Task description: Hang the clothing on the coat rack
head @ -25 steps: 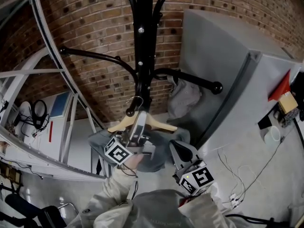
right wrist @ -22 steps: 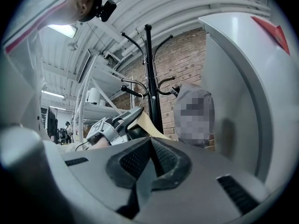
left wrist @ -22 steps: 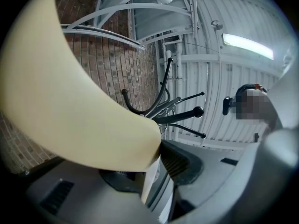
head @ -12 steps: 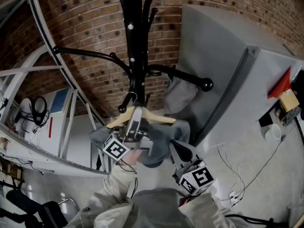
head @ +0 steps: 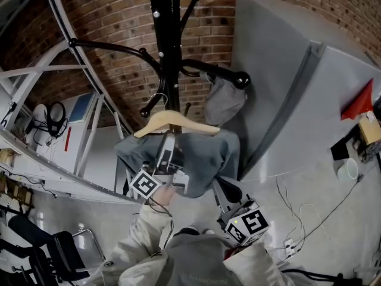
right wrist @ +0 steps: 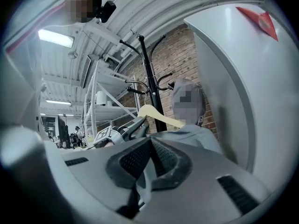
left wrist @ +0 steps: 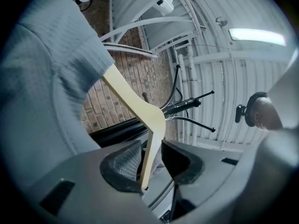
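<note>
Black metal coat rack (head: 169, 46) up front, grey fabric garment (head: 205, 157) on pale wooden hanger (head: 178, 123) with its hook at a lower peg, left gripper (left wrist: 150, 158) fingers opening, released around the hanger arm, right gripper (right wrist: 149, 148) fingers clenched.

Strip lights (left wrist: 256, 35) overhead glare bright and slightly blown out in both gripper views, whose fisheye edges bend and darken to black with near parts soft, while the head view is sharper, evenly lit, its brick wall (head: 119, 16) dim.
</note>
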The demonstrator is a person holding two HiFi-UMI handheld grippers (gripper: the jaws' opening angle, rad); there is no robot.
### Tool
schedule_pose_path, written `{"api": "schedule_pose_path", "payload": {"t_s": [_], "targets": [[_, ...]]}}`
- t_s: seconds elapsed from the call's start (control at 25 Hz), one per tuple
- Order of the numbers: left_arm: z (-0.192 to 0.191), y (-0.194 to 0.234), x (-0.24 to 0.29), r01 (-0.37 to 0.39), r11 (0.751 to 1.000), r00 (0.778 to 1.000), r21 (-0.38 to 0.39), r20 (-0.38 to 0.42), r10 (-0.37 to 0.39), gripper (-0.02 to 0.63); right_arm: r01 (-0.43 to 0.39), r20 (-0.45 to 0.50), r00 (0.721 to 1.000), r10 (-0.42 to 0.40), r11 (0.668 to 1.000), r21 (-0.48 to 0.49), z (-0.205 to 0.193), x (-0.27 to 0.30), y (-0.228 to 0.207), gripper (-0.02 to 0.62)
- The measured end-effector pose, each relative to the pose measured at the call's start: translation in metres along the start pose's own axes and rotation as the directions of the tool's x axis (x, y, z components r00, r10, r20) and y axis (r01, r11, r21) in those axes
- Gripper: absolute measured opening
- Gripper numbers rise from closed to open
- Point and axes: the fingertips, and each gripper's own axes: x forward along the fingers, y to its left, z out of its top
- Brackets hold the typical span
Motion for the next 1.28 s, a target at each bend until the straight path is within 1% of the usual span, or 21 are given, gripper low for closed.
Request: {"api": "schedule_pose_path", "payload": {"t_s": [0.12, 0.16, 0.24, 0.32, 0.44, 0.52, 0.6, 0.64, 0.72, 0.84, 0.92, 0.96, 1.0, 1.08, 1.16, 1.28], "targets": [[-0.01, -0.002, -0.019, -0.043, 0.999, 0.999, 0.017, 0.001, 0.043, 0.137, -0.022, -0.015, 1.0, 0.022, 1.0, 0.015, -0.007, -0.009, -0.001, 0.025], [-0.013, -0.005, -0.026, -0.049, 0.998, 0.999, 0.038, -0.004, 0.05, 0.136, -0.028, -0.018, 0.999, 0.028, 0.999, 0.017, -0.008, -0.012, -0.001, 0.025], [-0.017, -0.018, -0.035, -0.05, 0.991, 0.998, 0.126, -0.032, 0.055, 0.126, -0.041, -0.019, 0.999, 0.041, 0.999, 0.021, -0.011, -0.016, 0.002, 0.025], [-0.021, -0.031, -0.044, -0.056, 0.976, 0.995, 0.213, -0.064, 0.071, 0.107, -0.055, -0.02, 0.998, 0.056, 0.998, 0.026, -0.012, -0.02, 0.007, 0.025], [-0.029, -0.047, -0.059, -0.06, 0.949, 0.989, 0.311, -0.107, 0.097, 0.075, -0.077, -0.024, 0.997, 0.077, 0.997, 0.029, -0.015, -0.026, 0.015, 0.025], [-0.036, -0.056, -0.066, -0.061, 0.922, 0.981, 0.383, -0.147, 0.126, 0.058, -0.083, -0.024, 0.996, 0.084, 0.996, 0.033, -0.015, -0.028, 0.019, 0.025], [-0.041, -0.064, -0.072, -0.07, 0.892, 0.969, 0.446, -0.181, 0.166, 0.01, -0.083, -0.022, 0.996, 0.084, 0.996, 0.034, -0.014, -0.03, 0.022, 0.025], [-0.044, -0.067, -0.075, -0.073, 0.875, 0.963, 0.478, -0.195, 0.187, 0.009, -0.084, -0.022, 0.996, 0.085, 0.996, 0.033, -0.014, -0.031, 0.023, 0.025], [-0.049, -0.071, -0.084, -0.074, 0.833, 0.946, 0.549, -0.224, 0.232, 0.009, -0.087, -0.02, 0.996, 0.087, 0.996, 0.03, -0.014, -0.032, 0.029, 0.025], [-0.056, -0.076, -0.104, -0.056, 0.76, 0.918, 0.648, -0.266, 0.295, 0.008, -0.078, -0.02, 0.997, 0.079, 0.997, 0.028, -0.018, -0.032, 0.038, 0.025], [-0.06, -0.077, -0.12, -0.032, 0.714, 0.895, 0.7, -0.298, 0.332, 0.008, -0.068, -0.021, 0.997, 0.069, 0.997, 0.027, -0.019, -0.032, 0.045, 0.025], [-0.061, -0.078, -0.13, -0.022, 0.697, 0.883, 0.716, -0.312, 0.349, 0.008, -0.065, -0.022, 0.998, 0.065, 0.998, 0.027, -0.02, -0.032, 0.05, 0.025], [-0.062, -0.078, -0.14, -0.015, 0.688, 0.874, 0.726, -0.324, 0.361, 0.008, -0.061, -0.023, 0.998, 0.062, 0.998, 0.026, -0.021, -0.032, 0.056, 0.025], [-0.061, -0.076, -0.162, -0.009, 0.686, 0.863, 0.727, -0.341, 0.372, 0.008, -0.053, -0.025, 0.998, 0.053, 0.998, 0.021, -0.023, -0.032, 0.069, 0.025], [-0.059, -0.077, -0.178, -0.003, 0.686, 0.856, 0.727, -0.352, 0.377, 0.008, -0.042, -0.027, 0.999, 0.043, 0.999, 0.015, -0.026, -0.032, 0.083, 0.025], [-0.055, -0.088, -0.195, 0.045, 0.669, 0.849, 0.742, -0.381, 0.365, 0.008, -0.027, -0.026, 0.999, 0.027, 1.0, 0.003, -0.029, -0.032, 0.105, 0.025]]}}
